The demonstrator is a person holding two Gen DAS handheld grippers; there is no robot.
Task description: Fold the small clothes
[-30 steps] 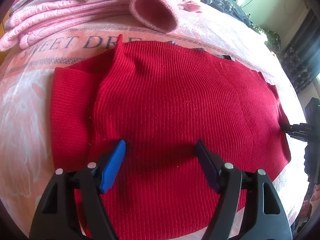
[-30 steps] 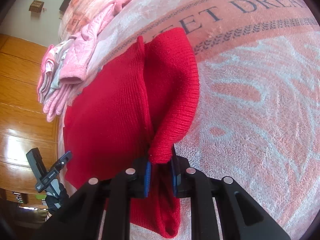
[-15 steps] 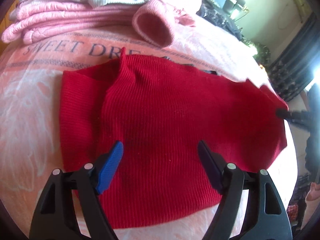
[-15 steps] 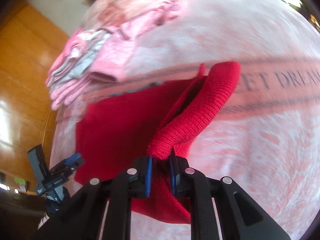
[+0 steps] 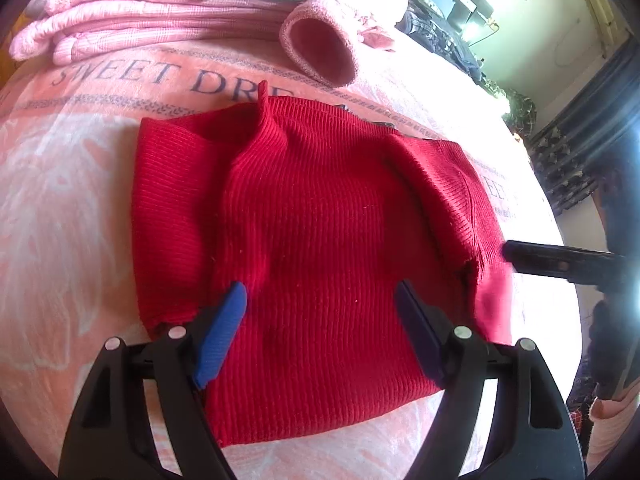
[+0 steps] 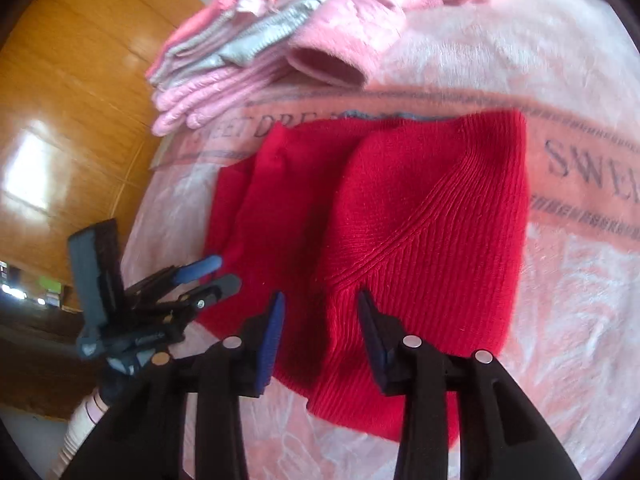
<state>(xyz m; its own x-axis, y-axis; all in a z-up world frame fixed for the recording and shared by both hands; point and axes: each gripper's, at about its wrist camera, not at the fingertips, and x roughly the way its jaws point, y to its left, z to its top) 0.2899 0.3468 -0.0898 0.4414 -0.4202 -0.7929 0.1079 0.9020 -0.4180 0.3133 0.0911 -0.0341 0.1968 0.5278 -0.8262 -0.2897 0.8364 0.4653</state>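
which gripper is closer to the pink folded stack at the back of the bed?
Left. The left gripper hovers open over the red sweater's left half, the pink stack beyond it. The right gripper is open over the opposite side.

The right gripper [image 6: 320,300], clamped on the sleeve of the red sweater [image 6: 400,220] a second ago, now stands with jaws apart and empty. The sleeve [image 6: 440,216] now lies folded flat over the sweater's body instead of hanging lifted above the blanket [image 6: 580,300].
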